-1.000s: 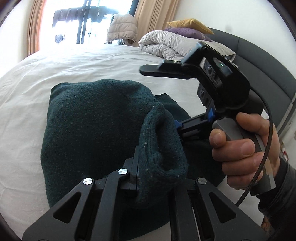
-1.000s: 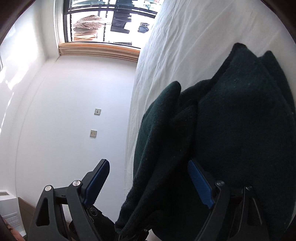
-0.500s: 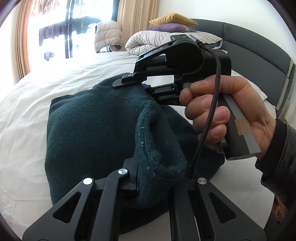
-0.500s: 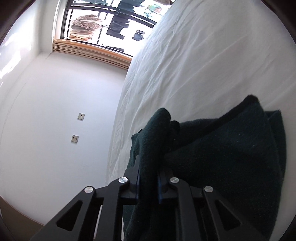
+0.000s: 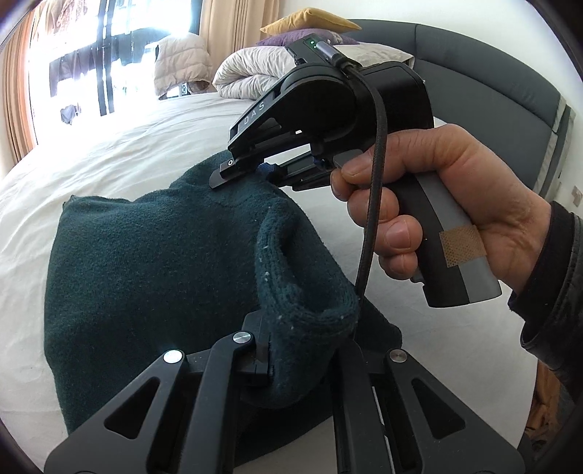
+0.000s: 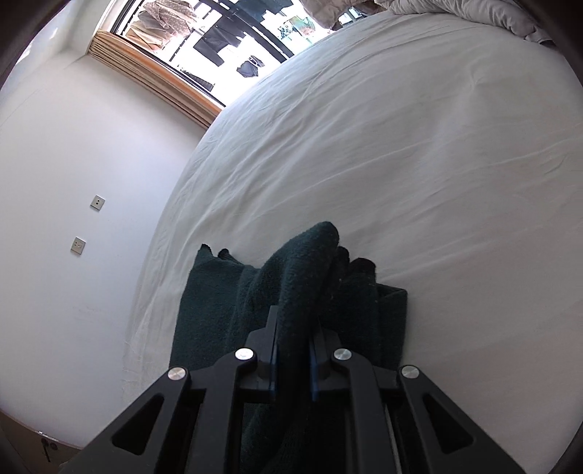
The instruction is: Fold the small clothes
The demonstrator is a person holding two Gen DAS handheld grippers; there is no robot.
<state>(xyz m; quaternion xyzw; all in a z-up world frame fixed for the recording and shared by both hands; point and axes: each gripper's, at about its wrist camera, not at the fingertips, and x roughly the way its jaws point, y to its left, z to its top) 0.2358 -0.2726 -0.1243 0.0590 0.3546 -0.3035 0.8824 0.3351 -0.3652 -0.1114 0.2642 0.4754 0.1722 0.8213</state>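
Two grippers are clamped on one dark green knitted garment (image 5: pixel 153 262) that lies on the white bed sheet (image 5: pixel 109 153), toward the near edge of the bed. In the left wrist view the left gripper (image 5: pixel 302 350) has its jaws closed on a ribbed cuff (image 5: pixel 306 291), which bulges up between them and hides the fingertips; the rest of the knit spreads flat to the left, its near hem cut off behind the gripper's black frame. The right gripper (image 5: pixel 255 171) reaches in from the right, held by the person's right hand (image 5: pixel 437 204), and a braided cable (image 5: pixel 375 175) hangs down across the fingers; its tips sit against the garment's far edge, though from this side how they pinch is hard to make out. The right wrist view settles it: the right gripper (image 6: pixel 293 350) has its blue pads (image 6: pixel 314 364) pressed on a raised fold of the same green knit (image 6: pixel 302 269), with bunched layers behind that blur together. Beyond, a rolled duvet (image 5: pixel 255 73), a yellow pillow (image 5: pixel 309 18) and a purple pillow (image 5: pixel 284 36) rest against a grey headboard (image 5: pixel 492 84) at the bed's far end. A wall (image 6: pixel 73 164) with two small switch plates (image 6: pixel 97 201) flanks the bed.
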